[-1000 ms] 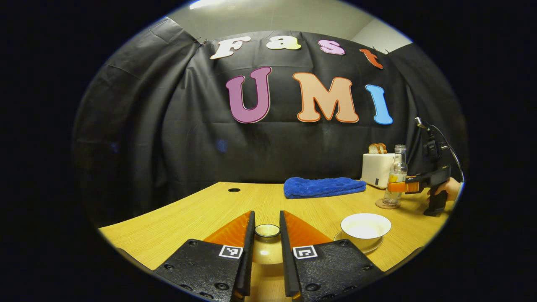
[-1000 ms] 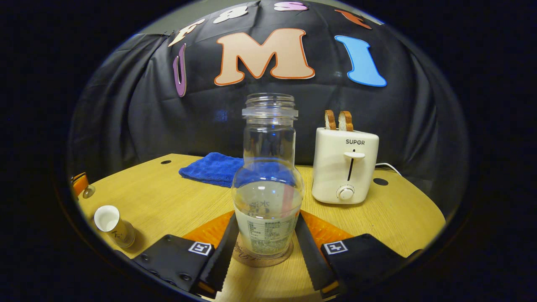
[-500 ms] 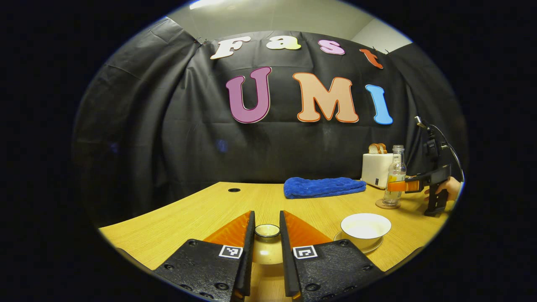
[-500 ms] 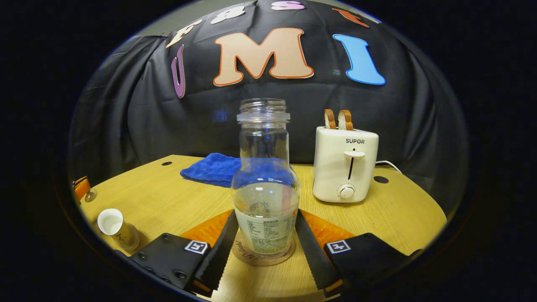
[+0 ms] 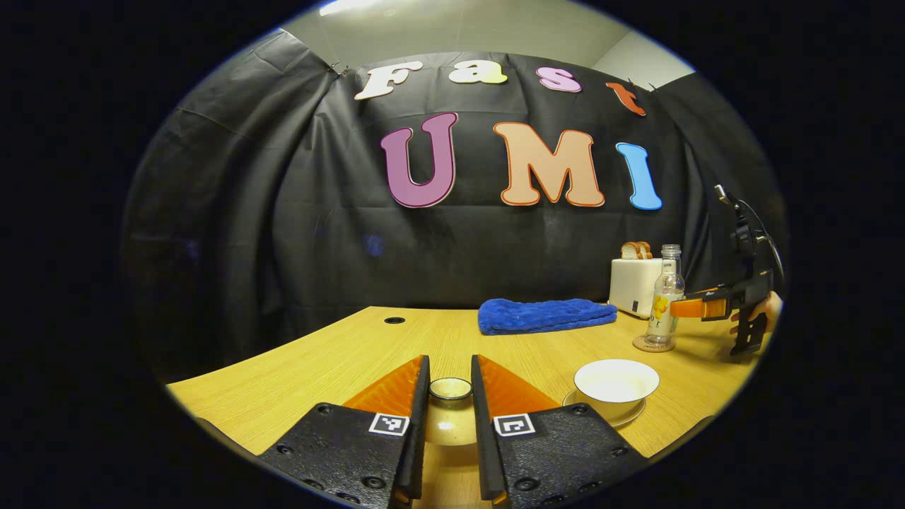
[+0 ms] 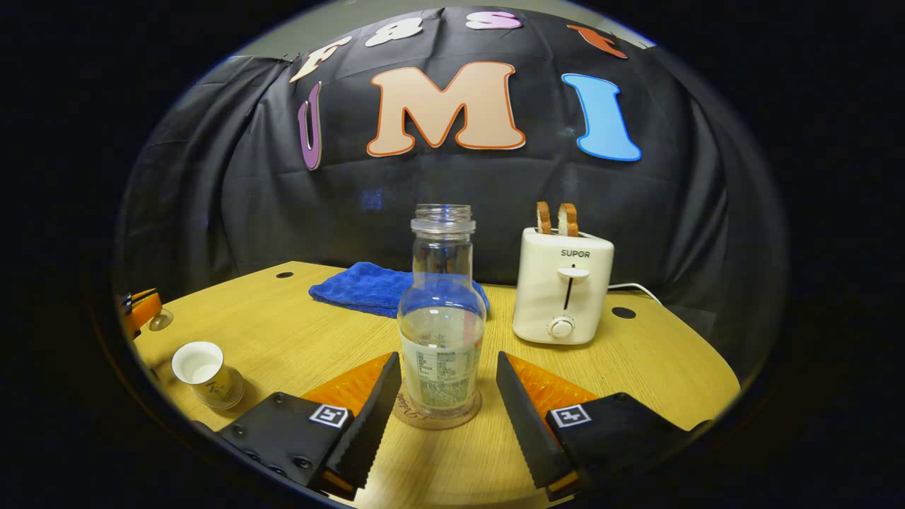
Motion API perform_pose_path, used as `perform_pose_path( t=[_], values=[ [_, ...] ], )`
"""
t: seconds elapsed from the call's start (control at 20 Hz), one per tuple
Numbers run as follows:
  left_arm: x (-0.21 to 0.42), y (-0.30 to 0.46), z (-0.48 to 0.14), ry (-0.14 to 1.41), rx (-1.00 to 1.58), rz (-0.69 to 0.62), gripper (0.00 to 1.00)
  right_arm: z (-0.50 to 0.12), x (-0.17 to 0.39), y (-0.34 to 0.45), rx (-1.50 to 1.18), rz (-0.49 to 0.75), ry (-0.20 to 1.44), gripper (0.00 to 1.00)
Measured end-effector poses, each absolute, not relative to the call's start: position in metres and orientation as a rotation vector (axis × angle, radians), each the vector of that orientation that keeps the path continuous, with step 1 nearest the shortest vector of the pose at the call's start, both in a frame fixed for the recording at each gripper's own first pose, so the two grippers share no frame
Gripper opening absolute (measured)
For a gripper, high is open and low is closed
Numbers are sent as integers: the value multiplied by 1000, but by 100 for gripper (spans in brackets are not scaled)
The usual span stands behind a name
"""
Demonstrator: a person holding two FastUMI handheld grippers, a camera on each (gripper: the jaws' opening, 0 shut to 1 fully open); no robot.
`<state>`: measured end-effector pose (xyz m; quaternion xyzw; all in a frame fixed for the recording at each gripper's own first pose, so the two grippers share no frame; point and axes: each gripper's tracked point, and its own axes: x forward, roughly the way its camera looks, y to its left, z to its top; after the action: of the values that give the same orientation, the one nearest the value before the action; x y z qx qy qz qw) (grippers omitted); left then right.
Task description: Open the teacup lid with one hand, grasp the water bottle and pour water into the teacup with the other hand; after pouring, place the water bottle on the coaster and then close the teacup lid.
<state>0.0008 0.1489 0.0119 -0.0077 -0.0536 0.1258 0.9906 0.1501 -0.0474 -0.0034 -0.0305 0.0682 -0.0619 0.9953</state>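
**Bottle parked on its coaster, lid waiting in my left claw**

My right claw (image 6: 442, 396) is spread open and empty, its fingers standing apart from either side of the bottle (image 6: 441, 332). The bottle stands upright on the coaster (image 6: 437, 418), part full of water and uncapped, at 12 o'clock just ahead of that claw. I judge pouring is done, since the bottle sits where the task wants it.

My left claw (image 5: 450, 396) pinches the lid (image 5: 450, 410) by its knob, fingers closed on both sides, holding it low over the wood surface (image 5: 339, 360). The cup (image 5: 616, 385) sits open on its saucer at 3 o'clock, nearby. I judge the lid is kept aside so it can go back on next.

In the left gripper view my right hand (image 5: 760, 314) grips its handle level, claw pointing at the bottle. A blue cloth (image 6: 368, 290) and toaster (image 6: 563, 286) sit behind, at 11 and 1 o'clock.
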Motion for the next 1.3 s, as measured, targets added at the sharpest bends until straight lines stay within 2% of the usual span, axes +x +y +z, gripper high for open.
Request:
perform_pose_path(
  t=[0.3,0.7,0.75,0.8,1.3],
  values=[
    [1,146,12,-109,-19,252,29,4,115,-48,-53,-130,75,89],
    [18,94,19,-124,-65,135,29,19,80,-38,-51,-125,-25,87],
    [22,87,20,-125,-67,122,29,19,78,-38,-40,-122,-27,84],
    [25,81,23,-127,-69,109,29,17,77,-37,-28,-119,-26,87],
    [49,10,30,-107,-19,-25,29,14,69,-51,-14,-139,-31,85]
  ],
)
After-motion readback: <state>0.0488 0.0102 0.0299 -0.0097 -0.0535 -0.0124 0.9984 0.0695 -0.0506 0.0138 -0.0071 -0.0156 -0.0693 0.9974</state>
